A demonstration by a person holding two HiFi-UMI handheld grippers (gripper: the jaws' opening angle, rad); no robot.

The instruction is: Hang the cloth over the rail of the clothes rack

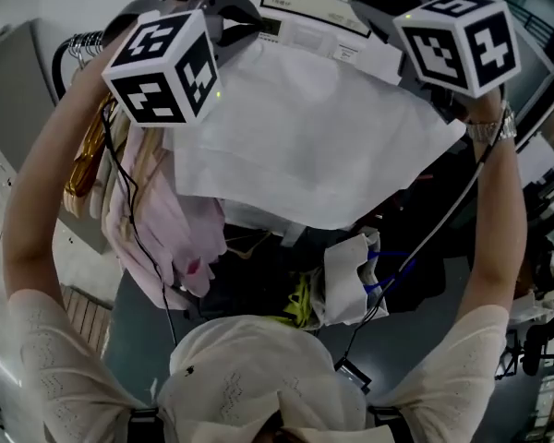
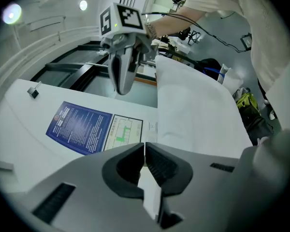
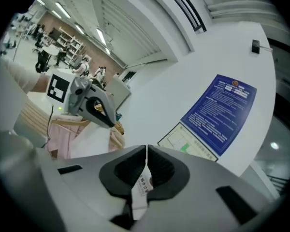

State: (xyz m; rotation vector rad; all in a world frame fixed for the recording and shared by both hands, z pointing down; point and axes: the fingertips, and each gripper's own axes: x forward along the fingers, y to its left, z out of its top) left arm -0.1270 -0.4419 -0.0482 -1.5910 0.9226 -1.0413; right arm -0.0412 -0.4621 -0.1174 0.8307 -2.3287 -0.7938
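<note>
Both tools are clamped on fabric: the left tool (image 2: 145,162) pinches one top corner of the white cloth (image 1: 305,146), the right tool (image 3: 146,167) the other, beside its sewn label (image 3: 144,183). The sheet hangs spread between them, raised above hanging pink garments (image 1: 157,220). The rail itself I cannot make out. Likely step: carrying over; next, lower the middle evenly across the rail, then let go
</note>
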